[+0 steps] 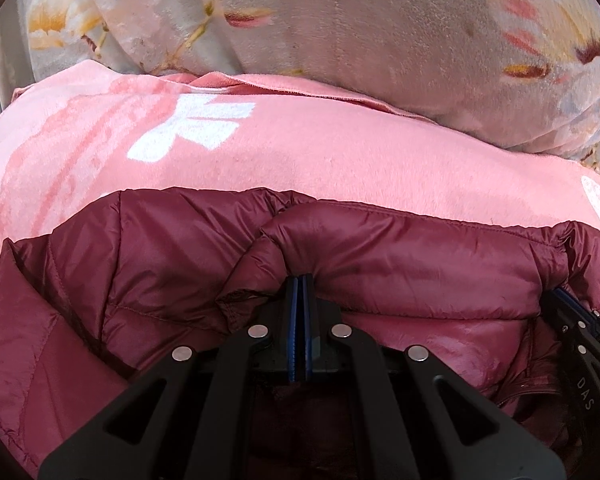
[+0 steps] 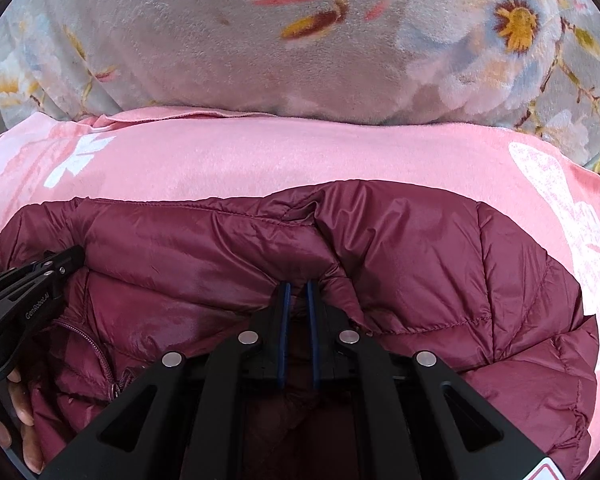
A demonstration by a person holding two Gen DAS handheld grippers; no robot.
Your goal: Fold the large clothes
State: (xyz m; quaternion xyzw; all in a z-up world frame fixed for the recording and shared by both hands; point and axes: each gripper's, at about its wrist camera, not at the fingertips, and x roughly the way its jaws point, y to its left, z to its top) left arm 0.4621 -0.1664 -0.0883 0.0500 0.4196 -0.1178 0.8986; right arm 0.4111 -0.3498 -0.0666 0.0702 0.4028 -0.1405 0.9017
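A maroon puffer jacket (image 1: 420, 264) lies on a pink blanket, its top edge bunched up. In the left wrist view my left gripper (image 1: 300, 280) is shut on a fold of the jacket's edge, its blue pads pressed together. My right gripper (image 1: 560, 298) shows at the right edge of that view, buried in the same edge. In the right wrist view my right gripper (image 2: 298, 286) is shut on the jacket (image 2: 420, 264), with a thin pinch of fabric between its pads. My left gripper (image 2: 72, 258) reaches in from the left there, and the jacket's zipper (image 2: 100, 356) runs below it.
The pink blanket (image 1: 340, 152) with white prints spreads beyond the jacket. A bulky grey floral blanket (image 1: 380, 32) is piled along the far side. A person's hand (image 2: 20, 400) holds the left gripper's handle at the lower left.
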